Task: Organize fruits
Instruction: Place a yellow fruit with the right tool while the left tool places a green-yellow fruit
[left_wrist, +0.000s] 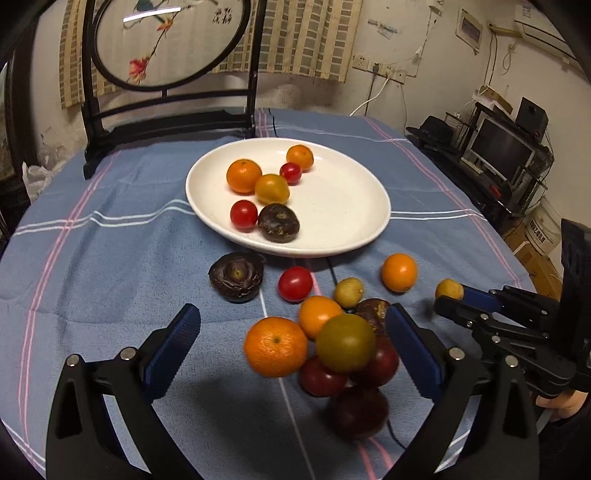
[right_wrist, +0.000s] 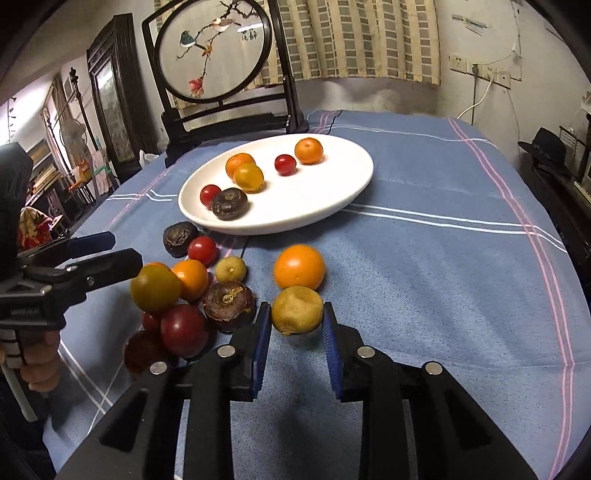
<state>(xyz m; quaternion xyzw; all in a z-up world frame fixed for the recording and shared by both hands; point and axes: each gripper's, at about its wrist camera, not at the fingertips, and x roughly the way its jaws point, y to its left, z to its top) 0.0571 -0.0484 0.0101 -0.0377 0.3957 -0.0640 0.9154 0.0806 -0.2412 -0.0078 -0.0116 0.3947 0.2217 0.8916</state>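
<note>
Between right tongs (right_wrist: 297, 328): yellow fruit (right_wrist: 297, 310).

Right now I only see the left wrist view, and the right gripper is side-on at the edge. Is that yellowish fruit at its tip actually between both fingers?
Observer: Yes. In the right wrist view the yellowish fruit sits between both pads of the right gripper, which appear to touch its sides.
Operator: Anything crowding that gripper?
Observer: A dark wrinkled fruit lies right beside its left finger; your view mostly hides it.
Operator: And my left gripper?
Observer: Side-on, the left gripper is open, and its tips end right at the olive-green fruit.
</note>
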